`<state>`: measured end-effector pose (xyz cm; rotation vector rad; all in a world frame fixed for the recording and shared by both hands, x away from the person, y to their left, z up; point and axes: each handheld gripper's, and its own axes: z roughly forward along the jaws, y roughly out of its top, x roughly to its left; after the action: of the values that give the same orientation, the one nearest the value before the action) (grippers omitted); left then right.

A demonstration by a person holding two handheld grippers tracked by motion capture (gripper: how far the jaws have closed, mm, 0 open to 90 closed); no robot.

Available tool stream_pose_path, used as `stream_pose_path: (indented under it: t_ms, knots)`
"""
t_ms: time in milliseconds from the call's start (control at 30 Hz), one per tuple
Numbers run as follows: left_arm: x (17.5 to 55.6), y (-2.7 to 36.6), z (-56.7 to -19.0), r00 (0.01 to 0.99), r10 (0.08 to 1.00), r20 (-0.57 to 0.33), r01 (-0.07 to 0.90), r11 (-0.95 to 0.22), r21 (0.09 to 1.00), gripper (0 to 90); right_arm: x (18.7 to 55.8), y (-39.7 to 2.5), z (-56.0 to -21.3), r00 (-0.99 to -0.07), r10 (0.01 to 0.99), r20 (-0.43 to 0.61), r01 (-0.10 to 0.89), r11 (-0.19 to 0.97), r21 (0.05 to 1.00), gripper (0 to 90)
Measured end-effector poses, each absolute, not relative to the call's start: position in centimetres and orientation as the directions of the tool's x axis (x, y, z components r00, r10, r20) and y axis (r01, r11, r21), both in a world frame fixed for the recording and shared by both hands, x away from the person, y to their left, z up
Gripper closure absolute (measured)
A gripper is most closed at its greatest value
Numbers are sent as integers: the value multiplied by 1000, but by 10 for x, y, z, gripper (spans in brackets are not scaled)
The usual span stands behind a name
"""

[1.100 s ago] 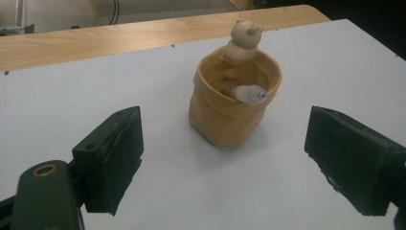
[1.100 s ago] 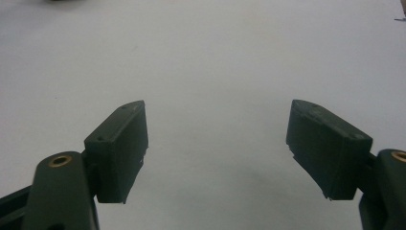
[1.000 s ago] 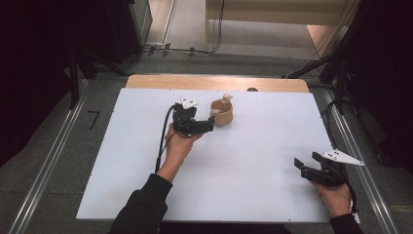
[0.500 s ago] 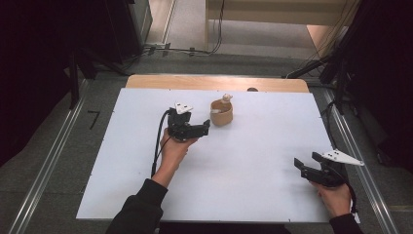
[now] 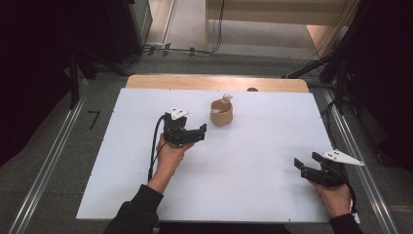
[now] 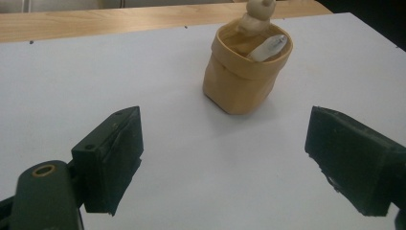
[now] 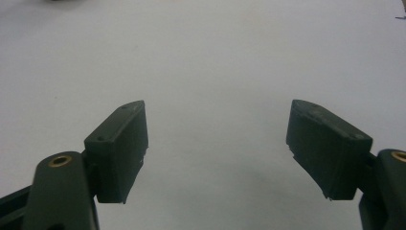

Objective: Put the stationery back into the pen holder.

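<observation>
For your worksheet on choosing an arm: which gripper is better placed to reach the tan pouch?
Left. The left gripper sits open just short of the tan pouch; the right gripper is far off at the table's near right edge.

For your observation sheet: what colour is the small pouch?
Tan pouch; clearest in the left gripper view.

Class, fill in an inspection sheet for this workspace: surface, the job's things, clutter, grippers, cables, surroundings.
Surface: white board on a wooden table, bare apart from the pouch.
Job's things: tan pouch upright, holding a small figure and a clear item.
Clutter: nothing seen.
Grippers: left gripper open, short of the pouch; right gripper open over bare board.
Cables: black cable trails from the left gripper.
Surroundings: grey floor, dark equipment.
</observation>
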<state>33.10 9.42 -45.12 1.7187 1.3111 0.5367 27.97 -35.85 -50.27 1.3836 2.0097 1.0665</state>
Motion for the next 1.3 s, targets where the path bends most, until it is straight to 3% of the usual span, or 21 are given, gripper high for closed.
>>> stream_pose_path:
  t_ms: [1300]
  knots:
    - [282, 137, -479, 302, 942, -145, 565, -54, 823, 135, 278, -359, -501, -380, 924, 46, 553, 188, 811, 198]
